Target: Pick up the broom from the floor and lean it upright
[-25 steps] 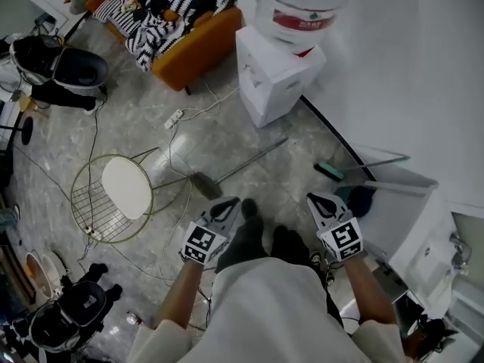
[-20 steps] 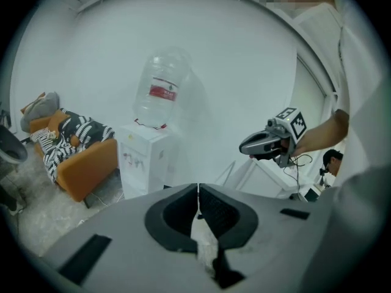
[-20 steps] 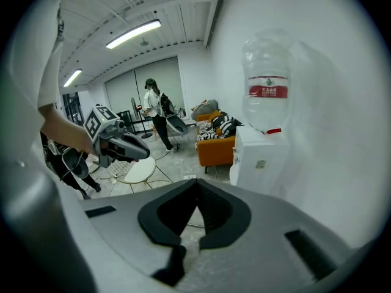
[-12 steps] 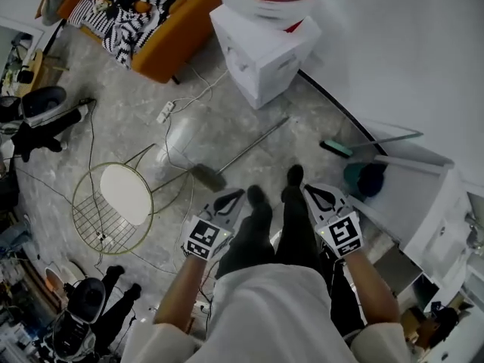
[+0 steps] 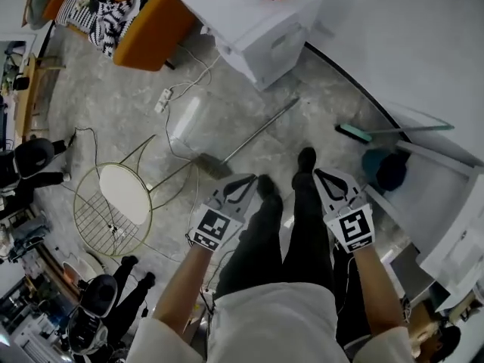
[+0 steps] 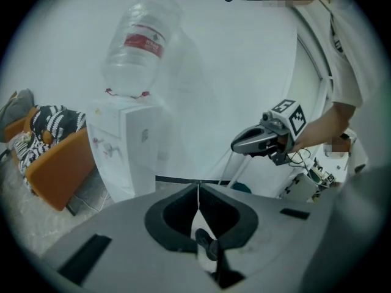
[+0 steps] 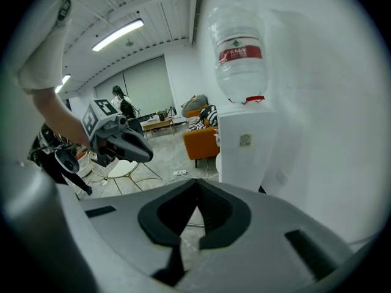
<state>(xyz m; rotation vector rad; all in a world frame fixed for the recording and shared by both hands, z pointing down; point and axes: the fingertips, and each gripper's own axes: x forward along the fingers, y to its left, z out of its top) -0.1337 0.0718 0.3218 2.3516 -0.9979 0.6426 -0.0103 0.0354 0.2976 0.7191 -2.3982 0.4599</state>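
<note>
The broom (image 5: 259, 131) lies flat on the grey stone floor, its thin metal handle pointing toward the wall and its dark head (image 5: 211, 165) nearest me. My left gripper (image 5: 250, 180) hovers just right of the head, shut with nothing in it. On the far side of my legs, the right gripper (image 5: 318, 174) is level with it, also shut and empty. In the left gripper view the jaws (image 6: 198, 185) meet in a thin line, and the right gripper (image 6: 259, 141) shows beyond. The right gripper view shows its jaws (image 7: 197, 182) closed, with the left gripper (image 7: 124, 143) off to the side.
A white water dispenser (image 5: 261, 23) stands past the broom's handle tip. A round wire chair (image 5: 115, 200) and loose cables (image 5: 187, 89) lie to the left. A teal brush (image 5: 355, 133) and a blue dustpan (image 5: 383, 169) sit by the wall on the right. An orange sofa (image 5: 144, 25) is at the top left.
Both grippers have sunk toward the floor and come forward. My feet have stepped up close to the broom's head. Both stay shut.
</note>
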